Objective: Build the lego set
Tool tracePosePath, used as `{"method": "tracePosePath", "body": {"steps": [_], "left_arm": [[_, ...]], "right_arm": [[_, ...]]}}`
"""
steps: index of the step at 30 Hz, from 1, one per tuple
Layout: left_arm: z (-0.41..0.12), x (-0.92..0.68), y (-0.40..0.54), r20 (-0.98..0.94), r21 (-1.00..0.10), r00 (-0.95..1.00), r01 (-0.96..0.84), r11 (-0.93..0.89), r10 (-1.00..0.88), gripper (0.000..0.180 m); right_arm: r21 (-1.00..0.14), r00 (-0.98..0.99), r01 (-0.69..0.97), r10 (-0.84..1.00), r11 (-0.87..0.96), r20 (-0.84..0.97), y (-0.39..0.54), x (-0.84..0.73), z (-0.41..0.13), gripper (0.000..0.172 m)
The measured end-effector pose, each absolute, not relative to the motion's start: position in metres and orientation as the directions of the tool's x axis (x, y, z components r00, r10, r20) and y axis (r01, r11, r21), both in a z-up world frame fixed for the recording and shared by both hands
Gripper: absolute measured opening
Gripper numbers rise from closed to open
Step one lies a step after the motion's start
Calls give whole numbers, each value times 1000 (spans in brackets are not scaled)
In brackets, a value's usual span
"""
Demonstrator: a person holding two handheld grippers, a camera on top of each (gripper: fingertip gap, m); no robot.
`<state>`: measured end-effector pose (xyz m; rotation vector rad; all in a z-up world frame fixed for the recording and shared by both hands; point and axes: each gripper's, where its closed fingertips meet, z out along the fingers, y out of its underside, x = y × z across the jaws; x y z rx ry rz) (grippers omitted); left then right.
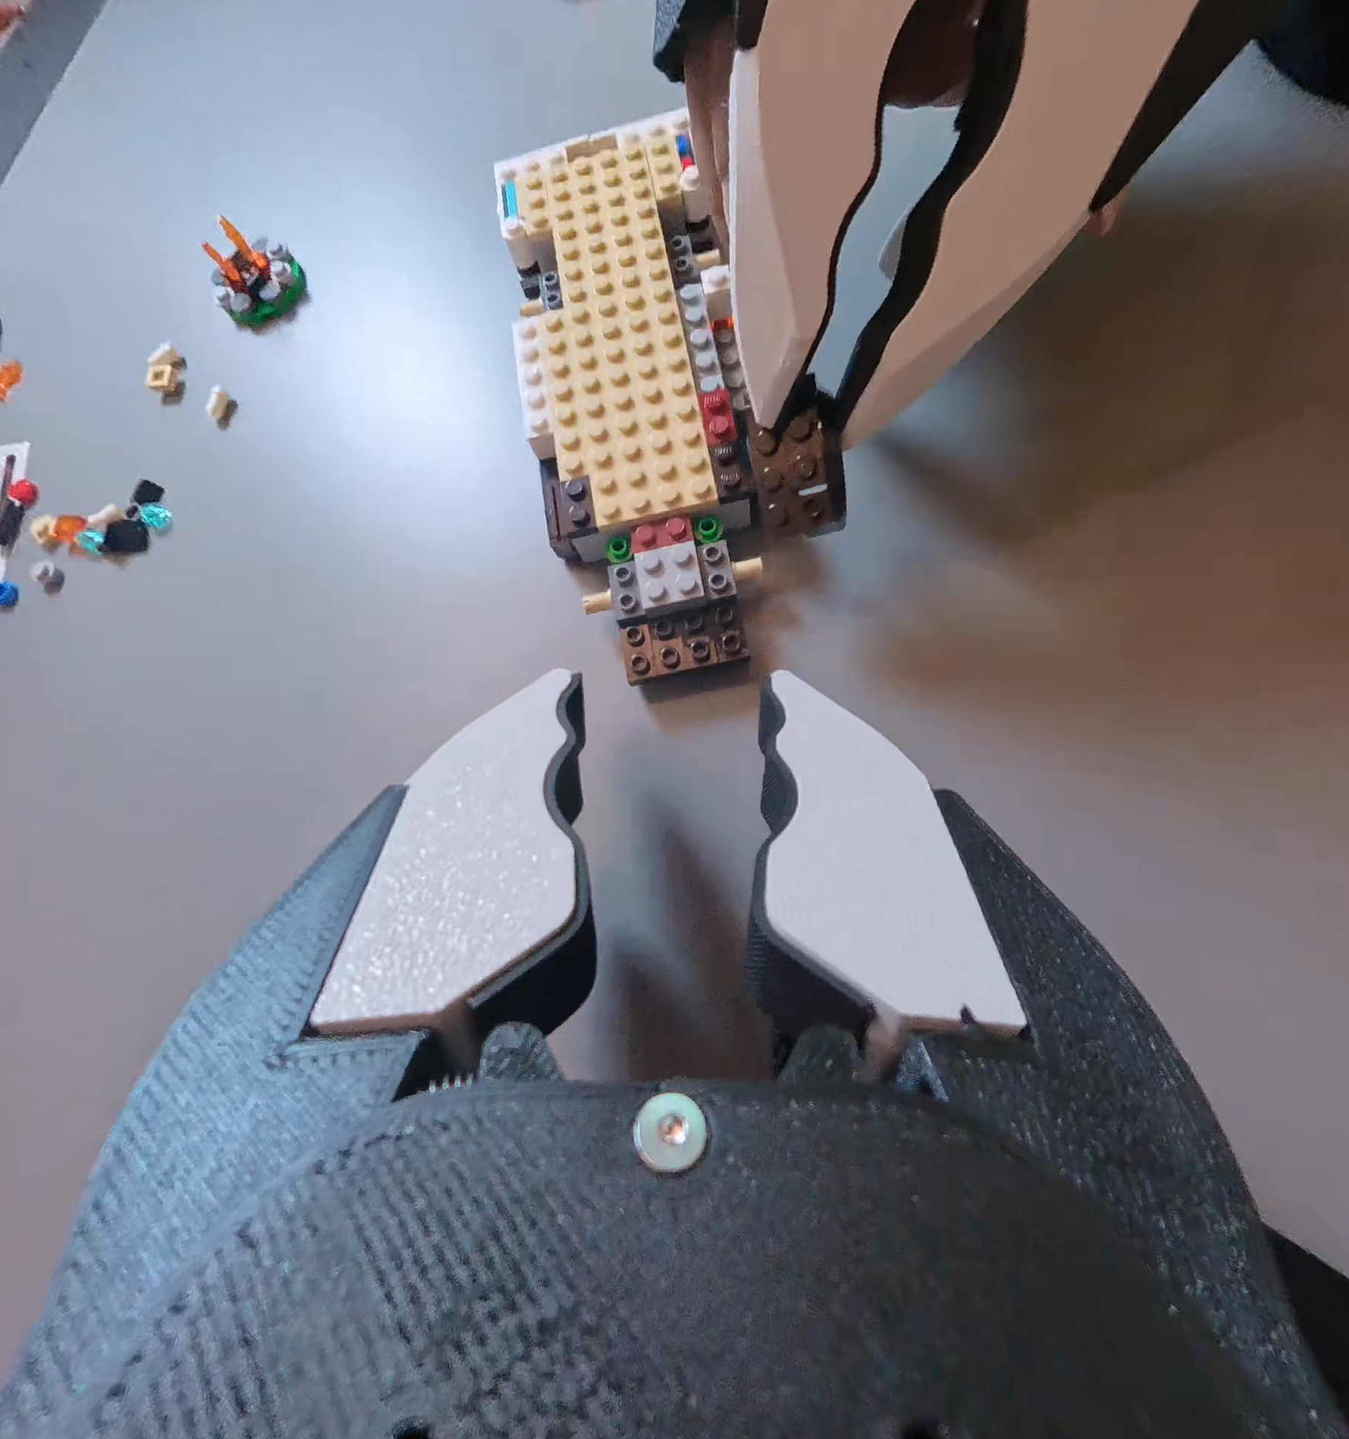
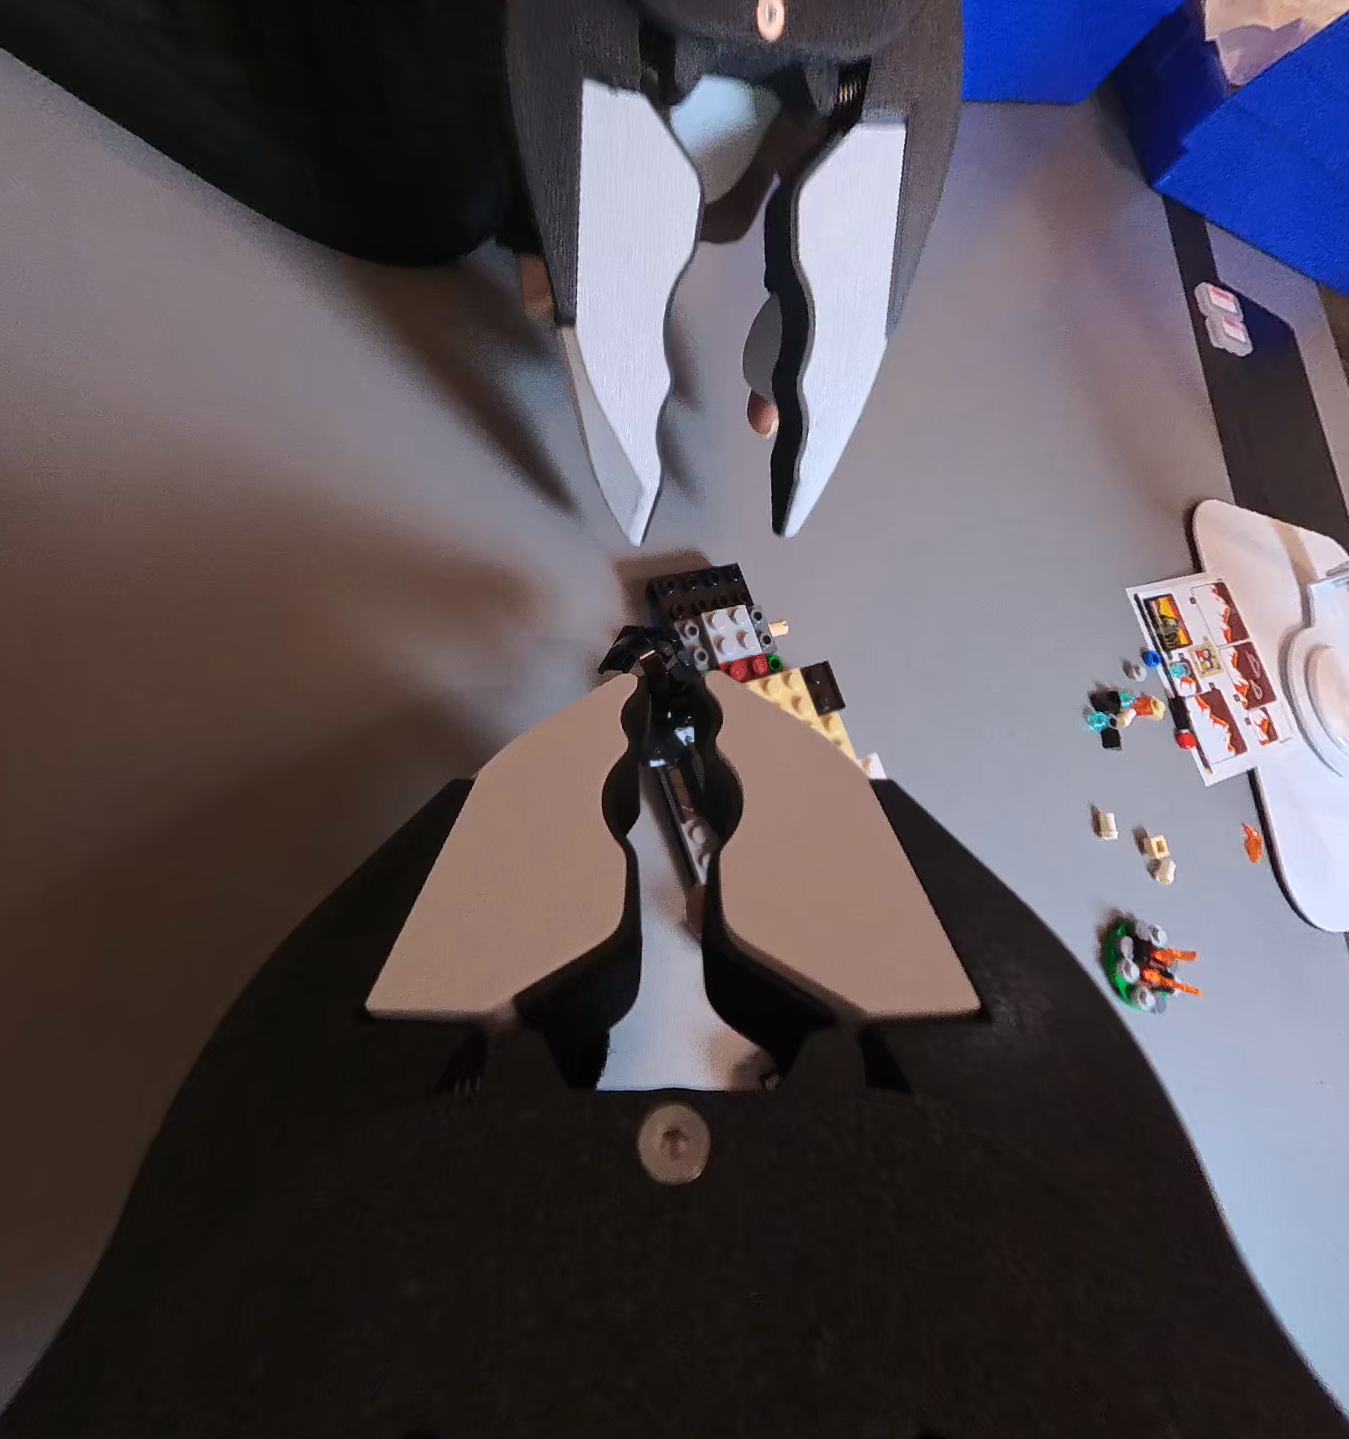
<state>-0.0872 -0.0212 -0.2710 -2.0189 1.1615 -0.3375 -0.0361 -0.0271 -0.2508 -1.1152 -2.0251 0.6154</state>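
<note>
tan brick model [image 1: 617,343] lies on grey table [image 1: 266,779]; left gripper [image 1: 671,689] gapes bare just before its brown end, right gripper [image 2: 671,685] pinches a brown brick piece [image 1: 800,475] at the model's side.

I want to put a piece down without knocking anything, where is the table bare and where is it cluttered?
Bare grey table lies between the brick model and the loose small pieces, and again right of the model. It is crowded at the sticker sheet and the green round build; the right gripper crowds the model's right edge.

Sticker sheet [image 2: 1216,685], blue boxes [image 2: 1279,148], loose pieces [image 1: 111,522]
</note>
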Motion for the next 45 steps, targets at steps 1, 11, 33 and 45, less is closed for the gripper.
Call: {"method": "tracePosePath", "body": {"steps": [1,11,33,45], "left_arm": [[-275,-85,-20,-133,-727,550,-619,-296,-825,44],[-281,-76,-18,-143,-734,541,-619,-278,-829,33],[-281,-75,-21,-104,-757,561,-580,-301,-821,33],[-281,-74,-20,-113,-762,562,-578,-292,-819,33]], "right_arm": [[-696,-360,502,855,514,373,-28,-40,-251,10],[-580,-389,550,799,601,459,-24,-54,-267,10],[-531,-357,597,792,602,496,-22,-39,-266,20],[-474,-468,532,710,701,525,-43,-25,-270,20]]}}
